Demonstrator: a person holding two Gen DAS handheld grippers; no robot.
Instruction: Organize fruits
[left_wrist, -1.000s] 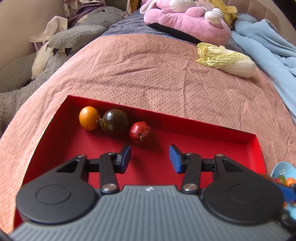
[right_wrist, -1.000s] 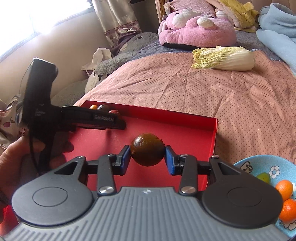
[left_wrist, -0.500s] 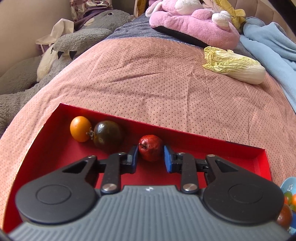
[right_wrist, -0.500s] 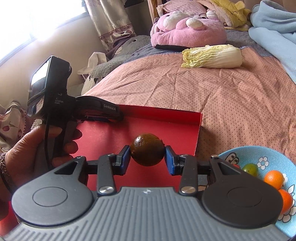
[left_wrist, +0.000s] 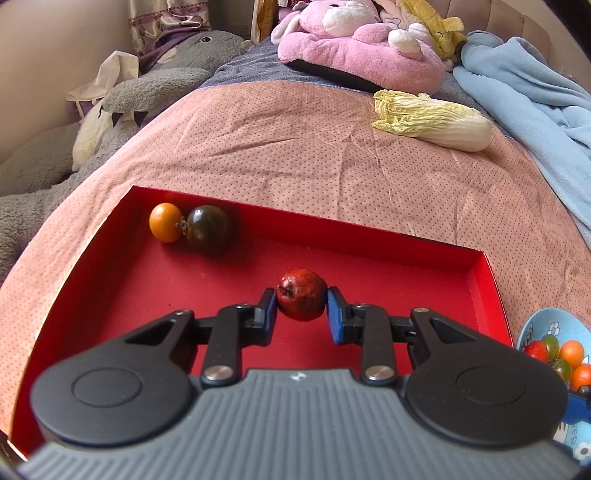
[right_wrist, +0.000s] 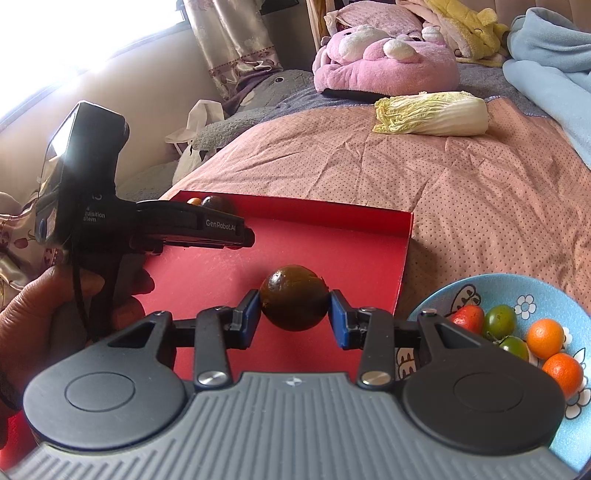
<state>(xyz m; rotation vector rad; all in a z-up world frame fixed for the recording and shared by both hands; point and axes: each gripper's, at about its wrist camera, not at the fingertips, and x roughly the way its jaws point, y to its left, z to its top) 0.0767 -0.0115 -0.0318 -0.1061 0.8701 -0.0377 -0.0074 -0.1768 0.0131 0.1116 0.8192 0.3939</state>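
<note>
My left gripper (left_wrist: 301, 311) is shut on a small red fruit (left_wrist: 301, 298) and holds it over the red tray (left_wrist: 369, 236). An orange fruit (left_wrist: 166, 222) and a dark brown-green fruit (left_wrist: 208, 229) touch each other in the tray's far left corner. My right gripper (right_wrist: 294, 314) is shut on a dark brown fruit (right_wrist: 293, 302) above the tray's right side (right_wrist: 404, 254). The left gripper's body (right_wrist: 184, 227) shows over the tray in the right wrist view. A blue bowl (right_wrist: 569, 295) at the right holds several orange, green and red fruits.
The tray and bowl (left_wrist: 535, 325) sit on a pink dotted bedspread (left_wrist: 295, 147). A napa cabbage (left_wrist: 432, 120) lies farther back. Pink plush (left_wrist: 354, 48), grey plush (left_wrist: 155, 85) and a blue blanket (left_wrist: 535, 96) ring the bed's far side.
My left gripper went from open to shut on the red fruit and drew it back from the other two fruits. My right gripper shifted right towards the bowl, still holding the brown fruit.
</note>
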